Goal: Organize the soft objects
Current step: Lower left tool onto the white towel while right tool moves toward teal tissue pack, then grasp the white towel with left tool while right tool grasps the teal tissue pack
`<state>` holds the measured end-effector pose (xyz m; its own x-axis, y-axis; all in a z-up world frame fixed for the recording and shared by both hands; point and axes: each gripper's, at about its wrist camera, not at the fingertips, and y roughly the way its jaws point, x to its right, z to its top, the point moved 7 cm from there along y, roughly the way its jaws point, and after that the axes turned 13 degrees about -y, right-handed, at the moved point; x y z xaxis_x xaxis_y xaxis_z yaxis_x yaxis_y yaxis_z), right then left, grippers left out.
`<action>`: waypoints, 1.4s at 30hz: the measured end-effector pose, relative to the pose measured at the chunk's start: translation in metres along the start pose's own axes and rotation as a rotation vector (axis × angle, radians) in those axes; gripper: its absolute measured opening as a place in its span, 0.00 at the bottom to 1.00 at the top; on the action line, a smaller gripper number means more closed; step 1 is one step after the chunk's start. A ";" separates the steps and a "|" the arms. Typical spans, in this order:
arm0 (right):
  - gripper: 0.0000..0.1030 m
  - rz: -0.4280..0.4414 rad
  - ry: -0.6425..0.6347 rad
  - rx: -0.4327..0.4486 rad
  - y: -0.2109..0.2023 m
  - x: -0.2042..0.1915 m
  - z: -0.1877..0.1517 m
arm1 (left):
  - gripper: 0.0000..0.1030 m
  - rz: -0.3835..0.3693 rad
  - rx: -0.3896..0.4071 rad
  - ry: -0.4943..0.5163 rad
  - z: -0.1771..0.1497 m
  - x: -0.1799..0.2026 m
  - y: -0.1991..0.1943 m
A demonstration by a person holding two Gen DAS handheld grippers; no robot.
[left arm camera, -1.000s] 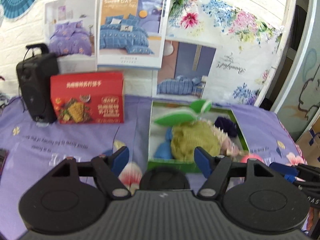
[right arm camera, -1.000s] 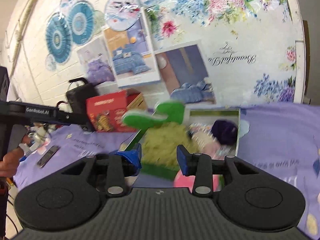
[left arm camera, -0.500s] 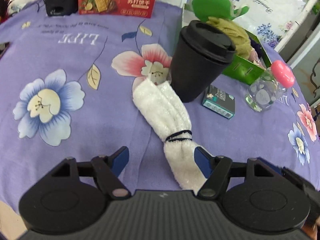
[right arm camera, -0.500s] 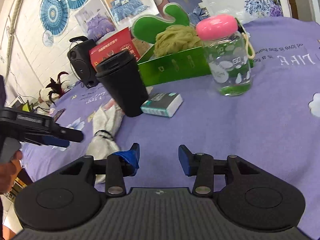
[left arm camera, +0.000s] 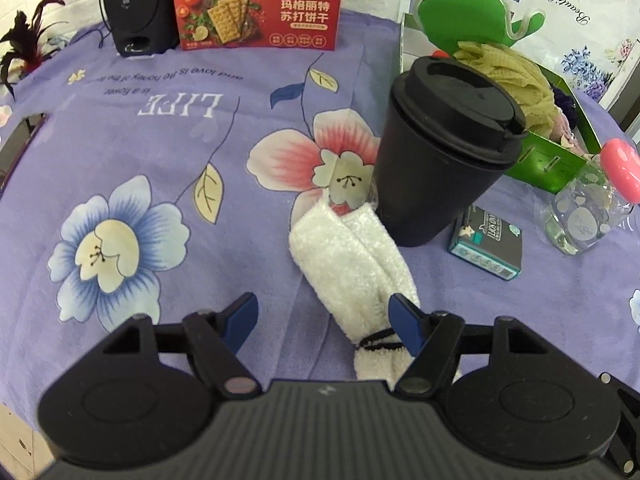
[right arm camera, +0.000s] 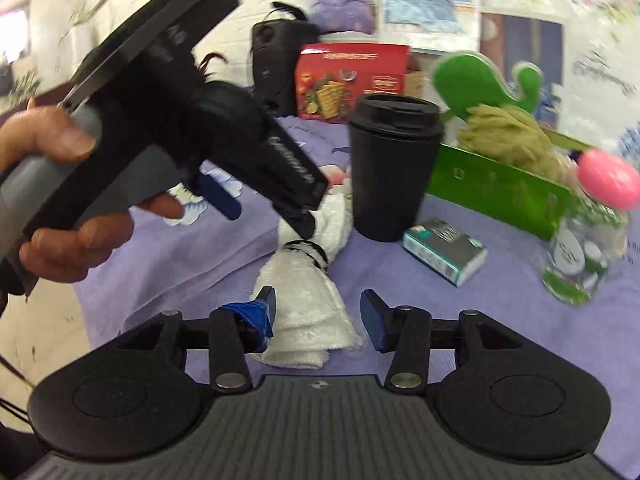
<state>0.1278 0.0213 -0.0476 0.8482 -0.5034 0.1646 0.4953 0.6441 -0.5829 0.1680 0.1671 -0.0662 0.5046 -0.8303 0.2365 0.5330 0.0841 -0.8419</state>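
Note:
A rolled white towel (left arm camera: 356, 268) tied with a black band lies on the purple flowered cloth, beside a black lidded cup (left arm camera: 440, 152). It also shows in the right wrist view (right arm camera: 308, 300). My left gripper (left arm camera: 323, 318) is open just above its near end, the right finger over the towel. My right gripper (right arm camera: 318, 316) is open with its jaws on either side of the towel's free end. The green box (left arm camera: 548, 160) holds an olive knitted item (left arm camera: 508, 76), a green whale shape and other soft things.
A red cracker box (left arm camera: 260, 4) and black speaker (left arm camera: 136, 4) stand at the back. A small teal packet (left arm camera: 486, 242) and a pink-capped clear bottle (left arm camera: 588, 208) sit right of the cup. The left gripper and hand (right arm camera: 180, 132) fill the right wrist view's left.
Both grippers have dropped from facing the wall to low over the table and closed in on the white towel. The right gripper swung left toward its free end.

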 end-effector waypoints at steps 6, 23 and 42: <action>0.32 0.020 -0.015 -0.010 0.009 0.000 0.011 | 0.69 -0.007 -0.008 0.001 0.002 0.000 0.003; 0.33 -0.067 0.040 -0.014 -0.004 0.038 0.001 | 0.70 -0.073 -0.085 -0.067 -0.001 -0.009 0.003; 0.34 -0.122 -0.034 -0.031 0.038 0.100 0.007 | 0.73 -0.015 -0.108 0.089 -0.039 0.036 0.028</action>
<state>0.2325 -0.0004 -0.0478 0.7880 -0.5571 0.2621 0.5897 0.5607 -0.5812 0.1746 0.1177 -0.1001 0.4319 -0.8772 0.2096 0.4613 0.0152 -0.8871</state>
